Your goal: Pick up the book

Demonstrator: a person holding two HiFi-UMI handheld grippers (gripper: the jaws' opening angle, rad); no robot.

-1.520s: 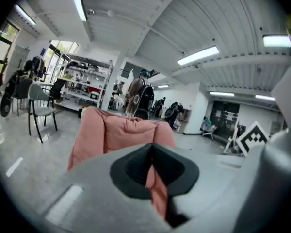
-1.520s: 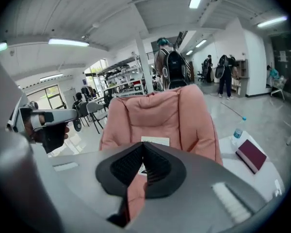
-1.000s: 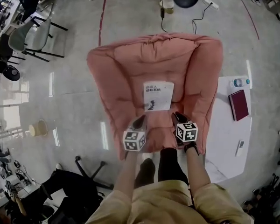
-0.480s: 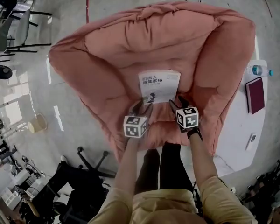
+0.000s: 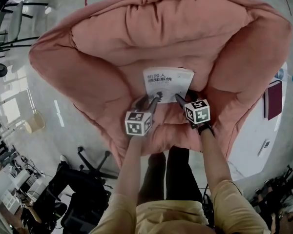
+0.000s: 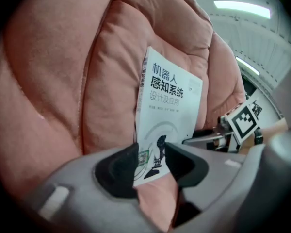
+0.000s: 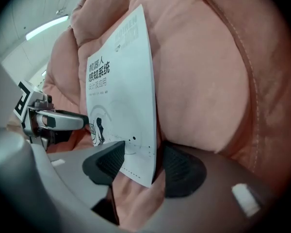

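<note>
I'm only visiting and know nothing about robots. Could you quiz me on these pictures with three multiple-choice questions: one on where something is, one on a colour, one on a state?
1. Where does the white book lie?
A. on the floor
B. on the pink armchair
C. on a shelf

2. What colour is the other book on the white table?
A. dark red
B. green
C. yellow

3. How is the white book?
A. open
B. closed
C. torn in half

Answers: B, pink cushions surround it; A, its cover is dark red; B, only its front cover shows.
</note>
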